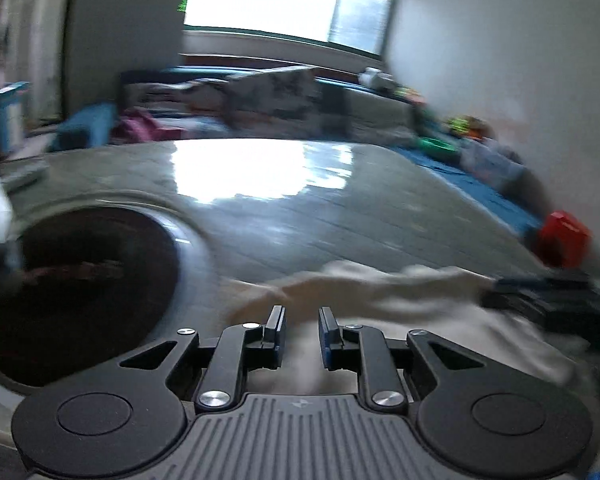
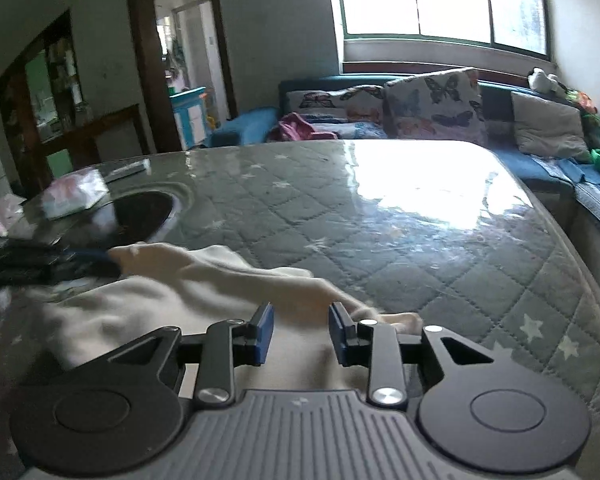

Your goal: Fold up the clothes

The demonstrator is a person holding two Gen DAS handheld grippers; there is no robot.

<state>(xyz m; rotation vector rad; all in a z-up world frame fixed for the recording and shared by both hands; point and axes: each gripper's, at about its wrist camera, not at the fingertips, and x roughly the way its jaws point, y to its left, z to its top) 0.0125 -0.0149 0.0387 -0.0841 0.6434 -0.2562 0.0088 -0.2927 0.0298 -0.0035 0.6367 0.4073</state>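
The cream cloth (image 2: 188, 280) lies rumpled along the table's (image 2: 420, 240) near edge, long axis running side to side, right under both the left hand-held gripper (image 1: 302, 334) and right hand-held gripper (image 2: 301, 330), each with fingers apart and nothing pinched.

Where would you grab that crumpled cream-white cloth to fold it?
Probably at the near hem of the crumpled cream-white cloth, coming low from the table's near side. It lies bunched on the quilted grey tabletop, and both the left gripper and right gripper hang open over that edge.
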